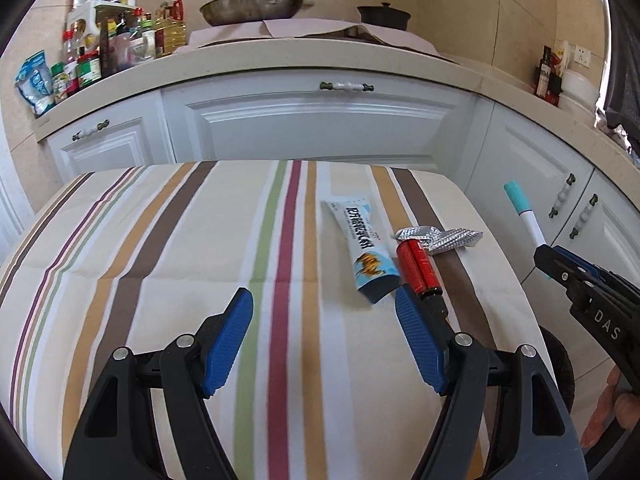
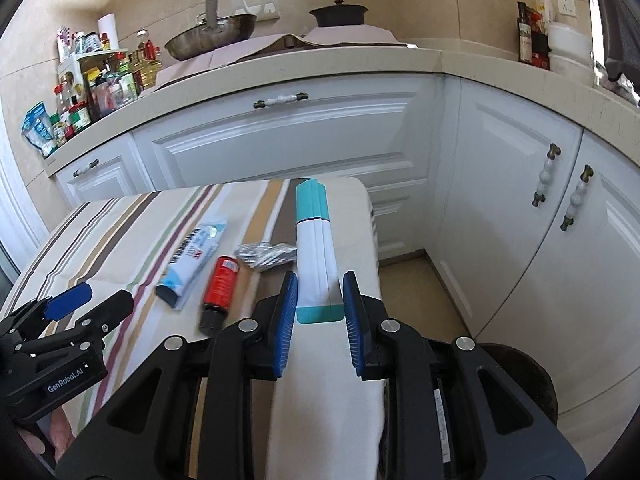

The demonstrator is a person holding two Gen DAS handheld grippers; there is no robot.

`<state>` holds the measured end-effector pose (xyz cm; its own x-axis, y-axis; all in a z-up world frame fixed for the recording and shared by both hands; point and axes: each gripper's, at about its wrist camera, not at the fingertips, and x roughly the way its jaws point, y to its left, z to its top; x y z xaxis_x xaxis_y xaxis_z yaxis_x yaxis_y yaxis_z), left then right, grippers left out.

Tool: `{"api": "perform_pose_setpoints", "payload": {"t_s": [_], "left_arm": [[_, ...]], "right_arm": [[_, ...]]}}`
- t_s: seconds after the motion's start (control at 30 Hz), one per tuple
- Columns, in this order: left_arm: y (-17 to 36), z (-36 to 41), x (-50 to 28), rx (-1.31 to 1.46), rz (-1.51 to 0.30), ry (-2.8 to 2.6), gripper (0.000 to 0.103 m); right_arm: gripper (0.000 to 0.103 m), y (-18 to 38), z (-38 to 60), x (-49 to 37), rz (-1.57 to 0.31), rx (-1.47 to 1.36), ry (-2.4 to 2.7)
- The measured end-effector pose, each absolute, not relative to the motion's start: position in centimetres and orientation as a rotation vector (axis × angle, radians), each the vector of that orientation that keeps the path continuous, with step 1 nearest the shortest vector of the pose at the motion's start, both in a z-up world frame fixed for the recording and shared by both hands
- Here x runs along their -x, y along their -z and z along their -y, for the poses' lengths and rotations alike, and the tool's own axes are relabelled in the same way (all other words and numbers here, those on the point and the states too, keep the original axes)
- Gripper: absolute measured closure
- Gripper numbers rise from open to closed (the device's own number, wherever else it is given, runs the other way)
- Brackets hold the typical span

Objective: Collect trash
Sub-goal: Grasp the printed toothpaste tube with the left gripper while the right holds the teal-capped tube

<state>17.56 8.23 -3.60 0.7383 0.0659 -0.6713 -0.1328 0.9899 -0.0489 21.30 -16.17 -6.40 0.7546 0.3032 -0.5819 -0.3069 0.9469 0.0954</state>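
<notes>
1. Right gripper [image 2: 319, 312] is clamped on a white marker pen with teal cap [image 2: 314, 236], pads on the lower barrel near the teal end band; the pen points away from the camera, above the table's right edge
2. Left gripper [image 1: 324, 340] has its jaws wide apart, nothing between them, hovering over the striped tablecloth [image 1: 140, 240]
3. Trash left on the table: blue-white tube [image 1: 366, 250], red cylinder with black tip [image 1: 418, 270], crumpled foil blister pack [image 1: 440, 238]; all three sit close together near the right side of the cloth, the cylinder just beside the left gripper's right pad
4. Pen: looks light, stiff, smooth plastic; it could pivot in the pads if swung fast, so a mid-barrel grip is safer
5. Tube: soft, probably part empty; it will squash, so take it across the flat body near the dark cap end
6. Cylinder: rigid, round, likely to roll; grip across the red body, jaws square to its axis
7. Foil pack: thin, springy, sharp-edged, low on the cloth; pinch a raised fold
8. Dark round rim [image 2: 516, 376] sits below the table edge on the right, possibly the bin; can't confirm
</notes>
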Motion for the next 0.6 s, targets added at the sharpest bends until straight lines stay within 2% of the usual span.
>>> {"api": "perform_pose_setpoints", "payload": {"t_s": [0.47,0.6], "left_arm": [[5.1,-6.4,-21.2,0.052,-0.787,-0.116,0.032],[5.7,-6.3,-21.8,0.048,-0.808,-0.116,0.044]], "right_arm": [[0.08,7.2,19.1,-22.9,-0.631,-0.043,-0.324],[0.08,7.5,19.5,-23.0,-0.635,-0.05,-0.323]]}}
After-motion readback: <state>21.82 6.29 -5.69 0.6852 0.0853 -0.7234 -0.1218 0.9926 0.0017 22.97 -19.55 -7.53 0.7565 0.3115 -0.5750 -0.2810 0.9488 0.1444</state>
